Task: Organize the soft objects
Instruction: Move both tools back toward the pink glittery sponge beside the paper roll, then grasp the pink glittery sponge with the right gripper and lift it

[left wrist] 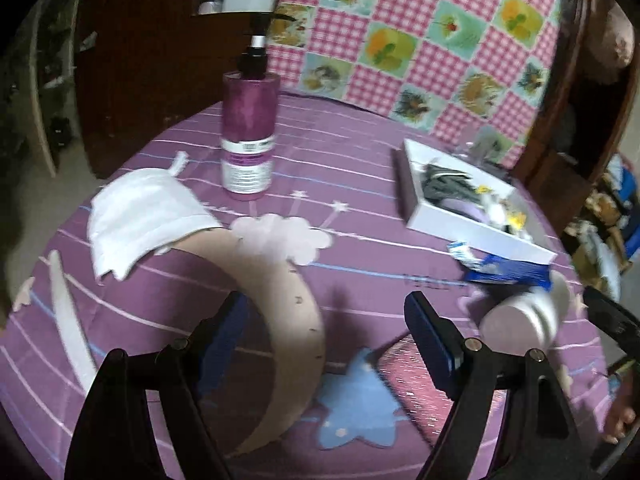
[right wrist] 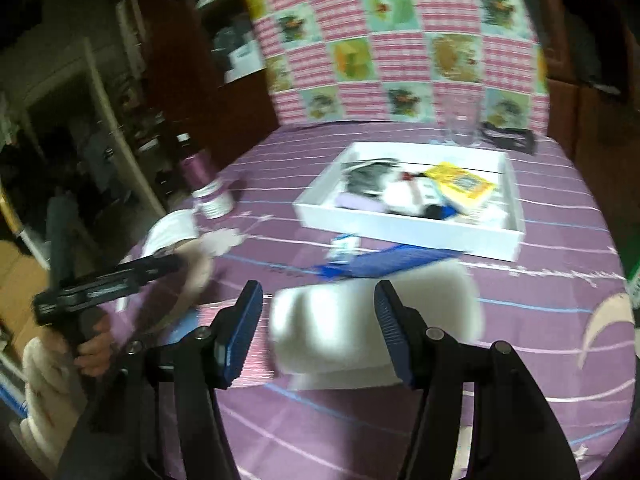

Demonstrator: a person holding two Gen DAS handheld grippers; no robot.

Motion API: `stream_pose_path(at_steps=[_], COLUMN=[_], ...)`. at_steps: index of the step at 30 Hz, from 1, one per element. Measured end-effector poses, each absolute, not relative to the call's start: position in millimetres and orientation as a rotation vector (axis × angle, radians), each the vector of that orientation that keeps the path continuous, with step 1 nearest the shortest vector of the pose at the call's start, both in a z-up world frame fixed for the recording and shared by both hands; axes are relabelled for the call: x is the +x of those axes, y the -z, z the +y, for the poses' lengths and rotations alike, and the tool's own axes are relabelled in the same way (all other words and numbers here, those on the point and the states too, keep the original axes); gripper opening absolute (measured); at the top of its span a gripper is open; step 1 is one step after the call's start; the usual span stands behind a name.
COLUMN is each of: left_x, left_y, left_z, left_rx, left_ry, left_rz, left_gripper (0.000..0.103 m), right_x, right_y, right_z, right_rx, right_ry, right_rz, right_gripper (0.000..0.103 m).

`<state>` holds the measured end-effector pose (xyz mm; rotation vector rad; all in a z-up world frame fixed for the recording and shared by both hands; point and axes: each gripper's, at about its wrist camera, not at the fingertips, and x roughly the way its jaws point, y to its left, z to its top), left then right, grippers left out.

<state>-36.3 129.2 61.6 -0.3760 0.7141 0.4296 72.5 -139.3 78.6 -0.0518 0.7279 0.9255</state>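
Note:
My left gripper (left wrist: pixel 326 320) is open over the purple bedsheet-style cloth (left wrist: pixel 360 168), with only its printed moon and star between the fingers. A crumpled white cloth (left wrist: pixel 144 220) lies ahead to the left. A white soft roll (right wrist: pixel 360 320) lies on the cloth in front of my right gripper (right wrist: pixel 320 320), whose blue pads stand apart on either side of the roll's near end; a gap shows at the left pad. The same white roll (left wrist: pixel 520 320) appears at the right of the left wrist view. A white tray (right wrist: pixel 408 232) behind it holds dark fabric and several small items.
A purple pump bottle (left wrist: pixel 250 136) stands at the back left. A blue packet (right wrist: pixel 384 264) lies between roll and tray. A clear glass (right wrist: pixel 460 120) and a black item (right wrist: pixel 508 138) sit behind the tray. A checked pink cushion (left wrist: pixel 420 40) backs the surface. A hand (right wrist: pixel 92 348) holds the left gripper.

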Motion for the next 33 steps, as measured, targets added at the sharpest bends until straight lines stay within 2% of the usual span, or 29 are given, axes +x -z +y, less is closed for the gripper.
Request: stream_pose_path(at_steps=[9, 16, 22, 28, 30, 31, 32, 33], left_x=[-70, -65, -48, -49, -50, -50, -50, -50], left_y=[-62, -43, -35, -35, -36, -35, -35, -35], left_z=[176, 172, 147, 149, 152, 152, 153, 154], left_rx=[-0.498, -0.512, -0.438, -0.453, -0.467, -0.471, -0.475, -0.480], left_ry=[-0.571, -0.479, -0.378, -0.377, -0.379, -0.380, -0.382, -0.383], left_rz=[0.699, 0.811, 0.881, 0.881, 0.877, 0.876, 0.875, 0.875], left_gripper=[0.079, 0.079, 0.079, 0.079, 0.079, 0.079, 0.079, 0.079], right_x=[39, 42, 40, 34, 32, 30, 30, 31], right_y=[-78, -34, -24, -18, -13, -11, -11, -13], right_z=[-58, -8, 5, 14, 17, 18, 16, 14], right_rx=[-0.238, -0.397, -0.536, -0.653, -0.699, -0.718, -0.690, -0.669], right_ry=[-1.037, -0.940, -0.877, -0.851, -0.812, -0.786, -0.784, -0.771], right_rz=[0.879, 1.180, 1.146, 1.120, 1.099, 1.077, 1.069, 1.067], right_gripper=[0.059, 0.059, 0.060, 0.073, 0.073, 0.073, 0.063, 0.045])
